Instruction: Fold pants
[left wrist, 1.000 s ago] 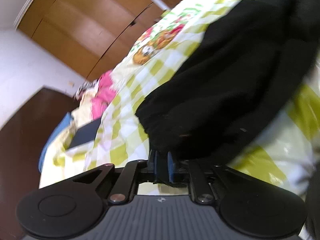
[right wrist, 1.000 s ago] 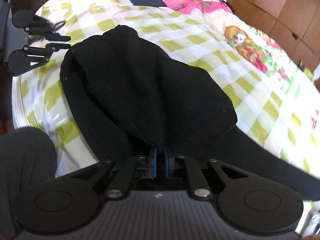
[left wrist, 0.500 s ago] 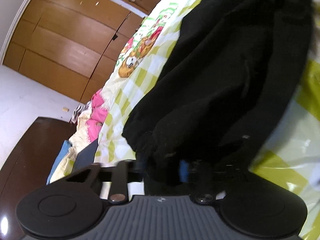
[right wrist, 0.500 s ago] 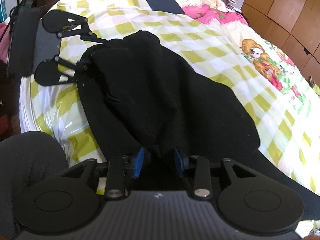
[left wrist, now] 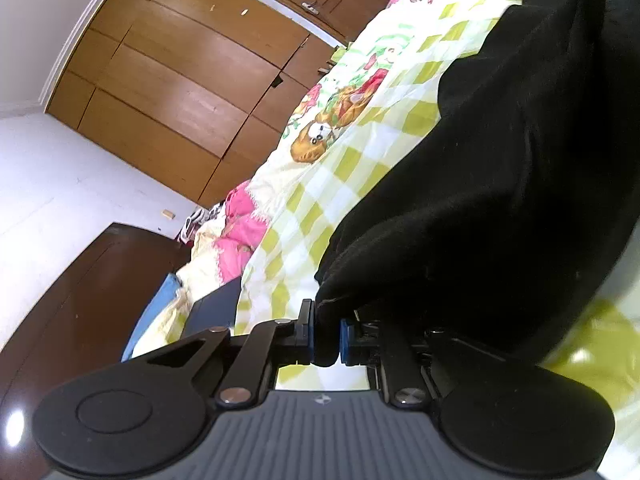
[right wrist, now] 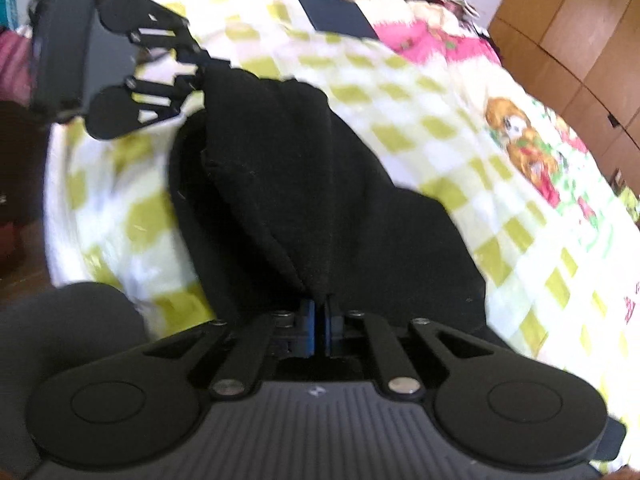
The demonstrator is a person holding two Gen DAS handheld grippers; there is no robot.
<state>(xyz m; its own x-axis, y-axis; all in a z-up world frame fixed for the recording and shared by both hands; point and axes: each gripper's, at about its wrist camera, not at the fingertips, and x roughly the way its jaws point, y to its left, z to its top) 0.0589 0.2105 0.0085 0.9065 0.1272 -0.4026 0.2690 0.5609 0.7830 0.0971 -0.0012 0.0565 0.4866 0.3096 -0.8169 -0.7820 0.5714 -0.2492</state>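
Black pants point(right wrist: 312, 200) lie bunched on a yellow-and-white checked bedspread point(right wrist: 500, 248). My right gripper point(right wrist: 318, 330) is shut on a pinched fold of the pants at their near end. My left gripper point(left wrist: 326, 338) is shut on the pants' far corner edge; it also shows in the right wrist view point(right wrist: 200, 68), at the top left, holding that corner. The pants point(left wrist: 500, 200) are lifted and stretched between the two grippers.
A dark flat item point(right wrist: 336, 16) and pink bedding point(right wrist: 432, 40) lie at the head of the bed. Wooden wardrobe doors point(left wrist: 180, 92) stand beyond the bed. A dark wooden headboard point(left wrist: 80, 300) is at the left. A dark-clothed knee point(right wrist: 60, 340) is at the near bed edge.
Both grippers opened about half a second ago and have closed again on the pants. The left gripper has moved nearer the right one, carrying the cloth's corner.
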